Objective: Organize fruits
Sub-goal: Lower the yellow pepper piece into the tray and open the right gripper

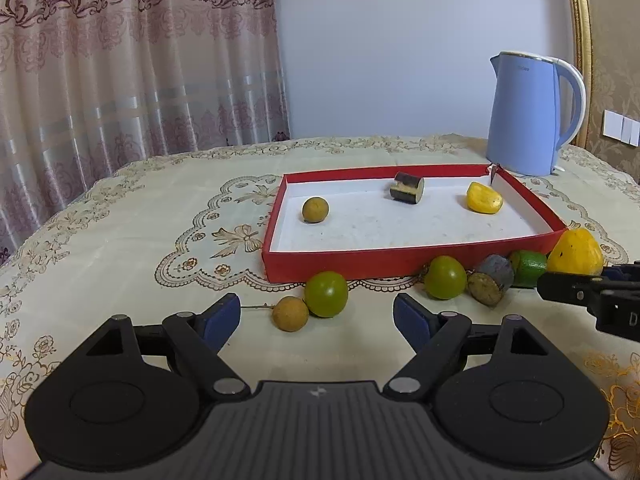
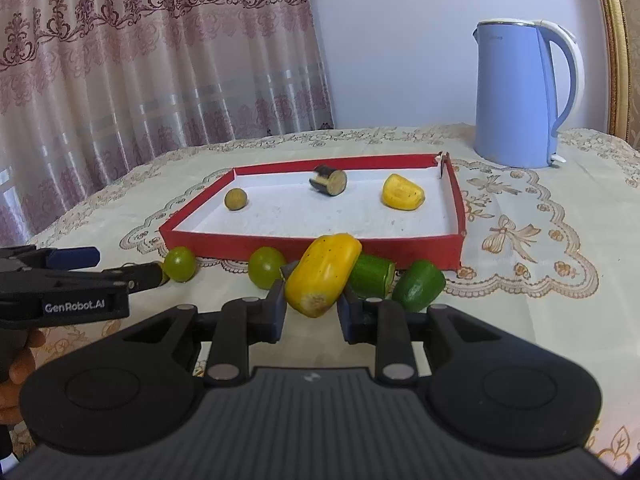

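Note:
A red tray [image 1: 340,264] [image 2: 256,246] holds a brown longan [image 1: 315,209], a dark sugarcane piece [image 1: 407,188] and a yellow fruit piece [image 1: 484,197]. In front of it lie a longan [image 1: 291,313], two green fruits [image 1: 326,294] [image 1: 445,277], a dark cane piece [image 1: 491,285] and green chunks [image 1: 528,267] [image 2: 418,286]. My left gripper [image 1: 318,320] is open and empty, just short of the longan and green fruit. My right gripper [image 2: 312,312] is shut on a large yellow fruit [image 2: 322,274] [image 1: 576,252], next to the tray's near wall.
A blue electric kettle [image 1: 528,116] [image 2: 520,96] stands behind the tray's right corner. A lace tablecloth [image 1: 120,240] covers the table. Curtains hang at the left, behind the table's far edge.

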A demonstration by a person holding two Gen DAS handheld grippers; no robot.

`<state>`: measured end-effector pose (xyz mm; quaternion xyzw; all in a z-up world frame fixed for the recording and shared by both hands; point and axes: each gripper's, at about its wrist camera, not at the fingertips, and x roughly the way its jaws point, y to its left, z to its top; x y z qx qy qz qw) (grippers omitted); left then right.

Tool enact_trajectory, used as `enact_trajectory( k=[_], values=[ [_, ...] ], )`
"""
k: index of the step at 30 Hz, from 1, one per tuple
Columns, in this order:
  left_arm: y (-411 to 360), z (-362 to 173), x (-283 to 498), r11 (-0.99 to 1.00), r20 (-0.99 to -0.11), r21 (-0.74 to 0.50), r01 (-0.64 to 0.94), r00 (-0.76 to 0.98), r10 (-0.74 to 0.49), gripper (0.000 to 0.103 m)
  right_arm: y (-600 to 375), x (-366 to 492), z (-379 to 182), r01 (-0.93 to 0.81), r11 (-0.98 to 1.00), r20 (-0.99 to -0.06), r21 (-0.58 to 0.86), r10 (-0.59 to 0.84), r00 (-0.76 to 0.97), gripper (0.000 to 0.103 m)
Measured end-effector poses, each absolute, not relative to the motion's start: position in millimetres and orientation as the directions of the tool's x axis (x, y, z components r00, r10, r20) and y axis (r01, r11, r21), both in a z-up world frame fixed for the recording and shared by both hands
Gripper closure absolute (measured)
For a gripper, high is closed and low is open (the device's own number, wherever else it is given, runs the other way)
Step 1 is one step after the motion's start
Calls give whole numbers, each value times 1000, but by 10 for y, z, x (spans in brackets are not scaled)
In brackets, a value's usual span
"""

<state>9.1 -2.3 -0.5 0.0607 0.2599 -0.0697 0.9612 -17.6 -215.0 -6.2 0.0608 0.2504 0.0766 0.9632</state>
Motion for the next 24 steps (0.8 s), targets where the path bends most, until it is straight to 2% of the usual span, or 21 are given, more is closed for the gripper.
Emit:
enact_trajectory(
  k=[11, 19, 20, 21, 22, 23, 24],
  values=[
    [-38, -5, 70, 980, -508, 92, 174, 855, -104, 18, -2217, 40, -7, -108, 981, -466, 158, 170, 868, 77],
    [-4, 11, 48, 982, -504, 97, 161, 859, -91, 18, -2362, 514, 126, -48, 990, -450, 135, 104, 887, 77],
    [2, 13, 50, 983, -505, 95, 159, 858, -90, 18, -2379, 587, 138, -45, 990, -443, 135, 101, 891, 73],
    [13, 15, 52, 984, -506, 90, 156, 858, -90, 18, -2397, 681, 143, -41, 990, -448, 132, 97, 889, 45],
    [29, 18, 53, 984, -509, 84, 157, 856, -93, 18, -2408, 763, 145, -12, 993, -463, 118, 66, 884, 29],
    [47, 22, 51, 984, -510, 77, 159, 854, -98, 18, -2407, 783, 154, 26, 995, -460, 100, 23, 887, 19],
    [73, 26, 45, 984, -511, 69, 163, 853, -105, 18, -2396, 755, 169, 46, 995, -448, 85, -3, 894, 19]
  ],
)
